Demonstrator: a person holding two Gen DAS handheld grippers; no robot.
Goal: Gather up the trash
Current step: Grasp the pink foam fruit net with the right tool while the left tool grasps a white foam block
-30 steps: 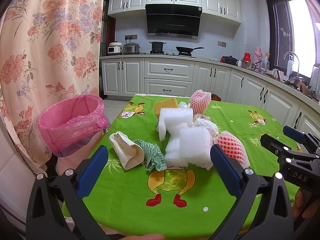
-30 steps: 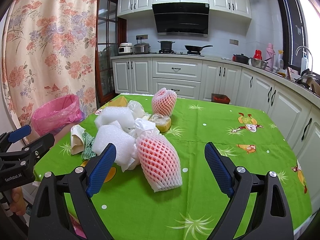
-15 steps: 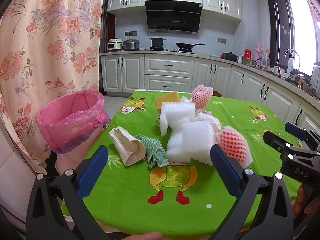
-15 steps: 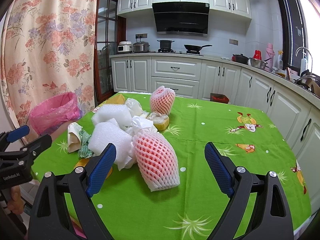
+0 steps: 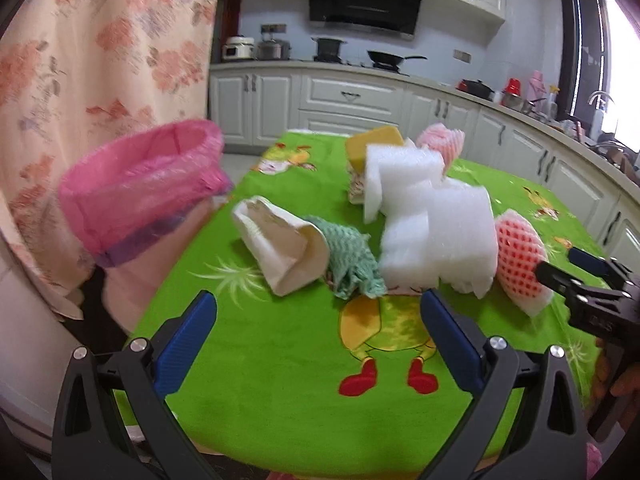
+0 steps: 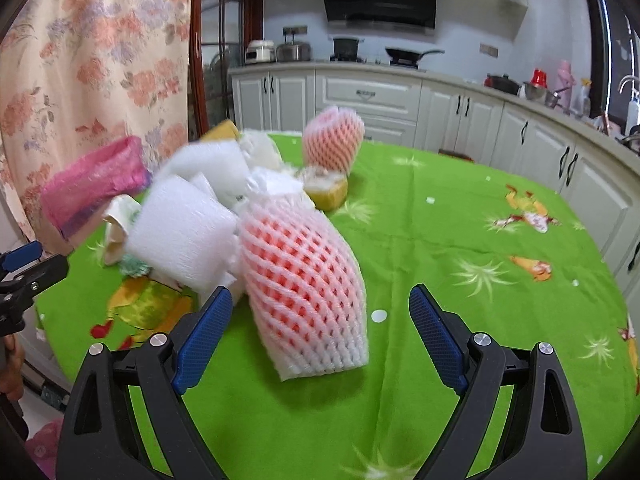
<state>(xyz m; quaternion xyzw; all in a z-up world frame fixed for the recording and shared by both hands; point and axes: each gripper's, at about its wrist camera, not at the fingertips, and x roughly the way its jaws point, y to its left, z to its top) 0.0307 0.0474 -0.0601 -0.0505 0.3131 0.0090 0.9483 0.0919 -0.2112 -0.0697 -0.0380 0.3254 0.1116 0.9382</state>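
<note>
Pink-lined bin (image 5: 140, 188) stood off the table's (image 5: 280, 344) left edge; its inside was not visible. Trash lay piled on the table: foam blocks (image 5: 436, 232), net sleeve (image 6: 304, 276), paper cup (image 5: 280, 248). Left gripper (image 5: 320, 332) and right gripper (image 6: 320, 324) were spread wide, holding nothing.

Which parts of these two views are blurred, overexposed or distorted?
Left wrist view: motion smear on the pink bin bag and white foam, window blown out, cabinets bowed by fisheye. Right wrist view: foam pile smeared, near foam net sleeve slightly soft, open right gripper sharp.
</note>
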